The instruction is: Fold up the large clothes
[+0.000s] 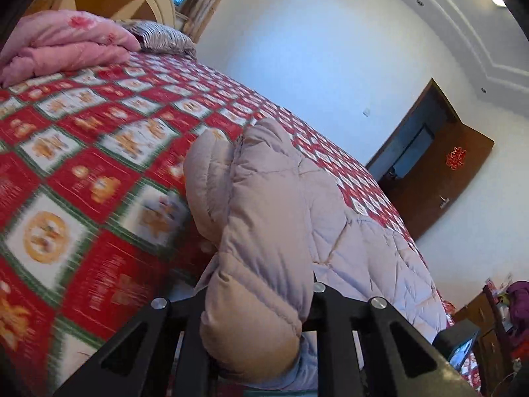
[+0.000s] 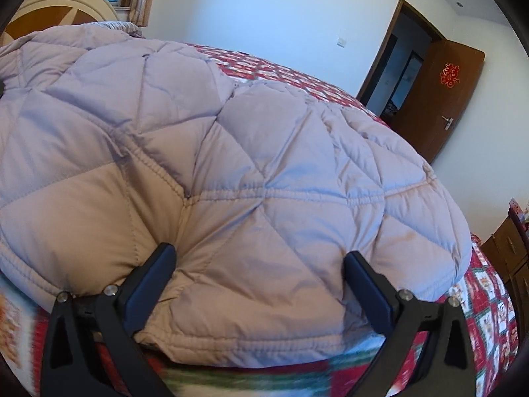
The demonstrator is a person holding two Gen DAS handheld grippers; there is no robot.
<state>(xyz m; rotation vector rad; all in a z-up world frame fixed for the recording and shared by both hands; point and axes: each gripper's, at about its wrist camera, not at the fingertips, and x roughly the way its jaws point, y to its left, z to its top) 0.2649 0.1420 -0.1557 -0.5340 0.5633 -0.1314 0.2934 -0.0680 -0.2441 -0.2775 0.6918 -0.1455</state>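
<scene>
one puffy quilted mauve jacket (image 2: pixel 251 165); left gripper (image 1: pixel 258 301) pinches its fold, right gripper (image 2: pixel 261 261) spread wide.

The left gripper (image 1: pixel 256 301) is clamped on a puffy fold of the pale quilted coat (image 1: pixel 264 218), lifting it off the bed cover (image 1: pixel 82 172) of red and white squares. Past the coat, at the cover's far end, lie a pink quilt (image 1: pixel 66 44) and a striped pillow (image 1: pixel 162 34). Right of the coat stands an open brown door (image 1: pixel 443 178).
</scene>
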